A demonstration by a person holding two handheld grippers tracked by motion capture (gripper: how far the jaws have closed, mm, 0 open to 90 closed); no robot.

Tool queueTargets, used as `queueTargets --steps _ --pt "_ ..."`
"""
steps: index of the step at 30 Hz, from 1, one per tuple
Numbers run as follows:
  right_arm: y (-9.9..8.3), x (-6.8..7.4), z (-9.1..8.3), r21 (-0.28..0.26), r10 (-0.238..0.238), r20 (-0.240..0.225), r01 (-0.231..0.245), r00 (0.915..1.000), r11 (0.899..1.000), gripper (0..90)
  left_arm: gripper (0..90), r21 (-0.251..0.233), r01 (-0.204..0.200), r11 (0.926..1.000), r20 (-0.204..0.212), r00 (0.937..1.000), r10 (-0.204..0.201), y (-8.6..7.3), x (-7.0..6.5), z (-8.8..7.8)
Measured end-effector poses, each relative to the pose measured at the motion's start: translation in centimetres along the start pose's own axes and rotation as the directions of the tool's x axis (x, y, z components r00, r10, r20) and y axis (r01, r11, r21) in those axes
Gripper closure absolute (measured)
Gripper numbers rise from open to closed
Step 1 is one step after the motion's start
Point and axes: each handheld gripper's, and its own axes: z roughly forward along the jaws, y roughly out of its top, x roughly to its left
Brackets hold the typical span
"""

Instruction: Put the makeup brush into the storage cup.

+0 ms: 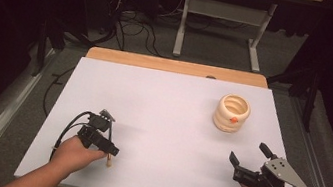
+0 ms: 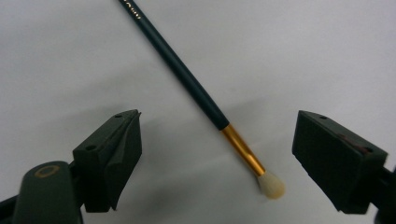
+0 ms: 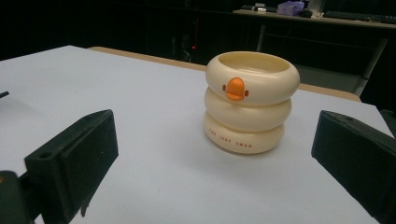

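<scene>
Cream ringed holder (image 3: 252,101) – inside hidden; both grippers (image 2: 217,154) (image 3: 210,163) released, brush (image 2: 196,88) between left jaws.

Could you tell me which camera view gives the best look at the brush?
The left gripper view: the brush lies on the table between that gripper's open jaws, with dark handle, gold ferrule and pale bristles all plain. In the high view just its bristle tip peeks out beside the left gripper.
</scene>
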Motion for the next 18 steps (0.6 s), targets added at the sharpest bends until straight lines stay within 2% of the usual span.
queueTargets --steps 6,8,13,14,18 --pt "0.01 0.02 -0.01 0.001 0.001 -0.001 -0.001 1.0 1.0 1.9 28.3 -0.004 -0.001 1.0 0.014 0.9999 0.001 0.07 -0.26 0.11" --pt "0.0 -0.01 -0.01 0.0 -0.001 0.0 0.001 1.0 1.0 1.9 29.3 -0.003 -0.005 1.0 0.021 0.9998 0.005 0.09 -0.37 0.17" --pt "0.01 -0.01 -0.02 0.0 -0.001 0.0 0.001 1.0 1.0 1.9 34.4 0.008 -0.005 1.0 0.01 0.9999 0.004 0.07 -0.52 0.53" --pt "0.01 0.0 -0.03 0.0 -0.001 -0.001 0.001 1.0 1.0 1.9 38.1 0.015 -0.006 0.9999 0.006 1.0 0.006 0.04 -0.6 0.69" --pt "0.0 -0.03 -0.03 0.0 -0.003 0.0 0.003 1.0 1.0 1.9 40.4 0.009 -0.032 0.9995 -0.012 0.9994 0.032 -0.08 -0.73 0.75"
